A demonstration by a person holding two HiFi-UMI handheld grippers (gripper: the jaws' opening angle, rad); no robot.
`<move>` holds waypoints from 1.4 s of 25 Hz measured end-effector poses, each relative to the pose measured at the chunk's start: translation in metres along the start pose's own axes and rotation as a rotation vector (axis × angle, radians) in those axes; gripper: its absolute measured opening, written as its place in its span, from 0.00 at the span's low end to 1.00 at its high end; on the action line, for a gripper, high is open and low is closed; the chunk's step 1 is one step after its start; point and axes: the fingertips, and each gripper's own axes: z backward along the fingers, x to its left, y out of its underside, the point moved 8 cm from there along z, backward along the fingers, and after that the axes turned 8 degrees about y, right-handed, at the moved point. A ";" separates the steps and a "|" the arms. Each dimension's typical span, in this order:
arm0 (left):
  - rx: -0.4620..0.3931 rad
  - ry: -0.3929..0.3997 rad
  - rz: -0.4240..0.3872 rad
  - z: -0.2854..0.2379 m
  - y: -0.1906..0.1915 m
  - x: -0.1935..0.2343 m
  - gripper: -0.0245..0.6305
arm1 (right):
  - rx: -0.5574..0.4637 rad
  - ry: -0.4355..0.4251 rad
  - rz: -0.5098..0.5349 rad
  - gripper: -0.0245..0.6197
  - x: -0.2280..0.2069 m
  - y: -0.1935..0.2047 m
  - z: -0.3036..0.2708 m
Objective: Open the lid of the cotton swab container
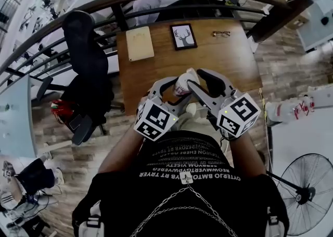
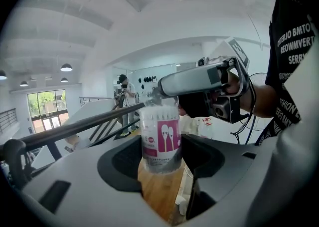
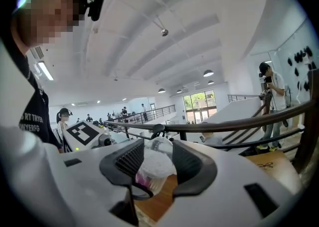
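Your left gripper (image 2: 160, 157) clamps the clear cotton swab container (image 2: 160, 138), packed with swabs (image 2: 159, 115), above the wooden table (image 1: 218, 59). Your right gripper (image 3: 154, 163) pinches its lid (image 3: 159, 145).

The cotton swab container (image 2: 160, 131) is made of clear, glossy plastic and is wrapped in a smooth pink-and-white printed label. Its lid (image 3: 159, 144) is seen as transparent plastic too. The left hand-held gripper (image 2: 160, 145) and the right hand-held gripper (image 3: 158, 158) are shelled in matt grey plastic and lined with black ribbed pads. The tabletop (image 1: 218, 59) is finished in smooth brown wood with visible grain.
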 end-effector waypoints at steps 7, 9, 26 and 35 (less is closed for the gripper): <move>-0.037 0.004 0.005 -0.005 -0.003 -0.001 0.44 | -0.041 0.050 0.029 0.22 -0.007 -0.005 0.013; -0.052 -0.003 0.013 -0.005 -0.004 0.002 0.44 | -0.061 0.070 0.031 0.21 -0.014 -0.007 0.018; -0.099 -0.030 0.002 -0.002 -0.006 0.008 0.44 | -0.048 0.179 -0.115 0.25 -0.046 0.009 0.027; -0.159 -0.064 0.021 0.009 -0.009 0.016 0.44 | 0.008 0.243 -0.025 0.28 -0.040 0.014 0.014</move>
